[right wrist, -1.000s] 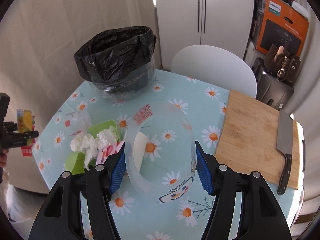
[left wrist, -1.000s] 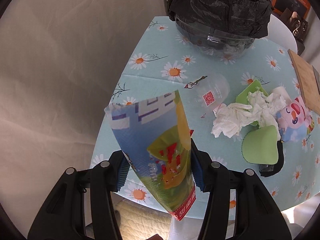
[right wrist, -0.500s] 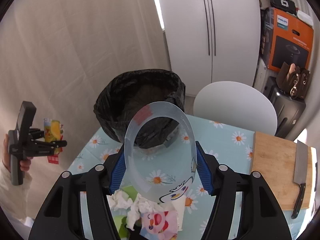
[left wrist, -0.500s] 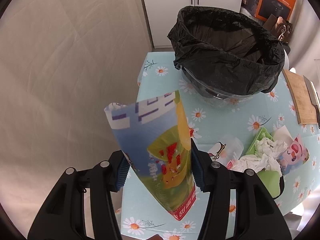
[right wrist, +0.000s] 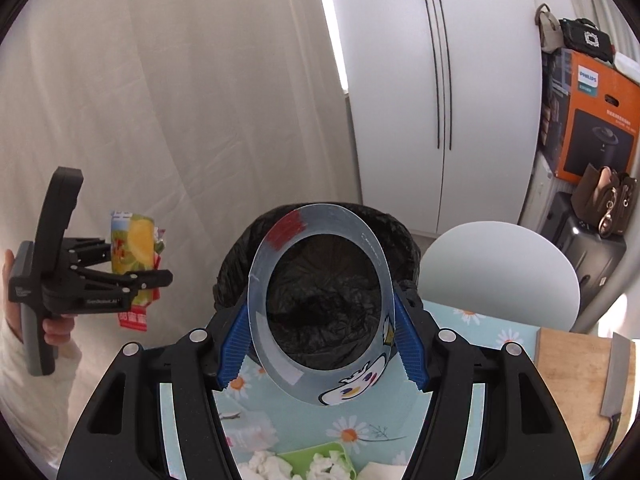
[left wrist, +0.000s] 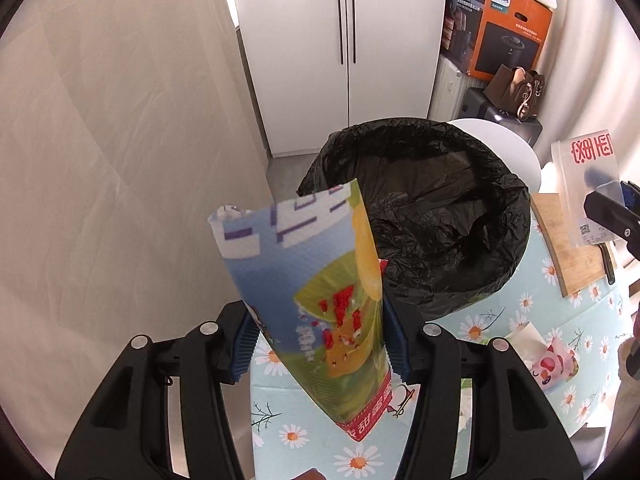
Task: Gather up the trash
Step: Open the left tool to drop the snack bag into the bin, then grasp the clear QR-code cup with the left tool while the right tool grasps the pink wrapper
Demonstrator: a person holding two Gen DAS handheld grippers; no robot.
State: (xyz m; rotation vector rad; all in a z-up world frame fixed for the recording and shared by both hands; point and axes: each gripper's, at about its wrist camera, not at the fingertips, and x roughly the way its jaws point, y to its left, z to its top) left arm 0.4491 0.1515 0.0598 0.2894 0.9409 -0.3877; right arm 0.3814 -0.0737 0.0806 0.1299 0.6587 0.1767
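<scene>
Blue ribbed pads of the left claw [left wrist: 318, 344] are pinching a printed snack wrapper [left wrist: 316, 300] across its lower half; the wrapper is standing upright between them, torn top edge free. Judged light, thin and crinkly: it is holding its cone shape only because the pads are squeezing it, so a low, mid-body hold like this one seems right; the loose top would fold.

The right claw [right wrist: 320, 346] is clamping a clear plastic cup [right wrist: 320, 304] by its side walls, mouth facing the camera, rim squashed into an oval. Judged light, springy and somewhat slick; too hard a squeeze could buckle it, too soft could let it slip.

Outward: both items are hanging in the air near the black-lined trash bin [left wrist: 424, 200], which is sitting on the daisy-print table [left wrist: 532, 312]. The wrapper is just beside the bin's near-left rim; through the cup the bin's opening is showing. Crumpled tissues [right wrist: 268, 462] and a green dish [right wrist: 324, 454] are lying on the table below.
</scene>
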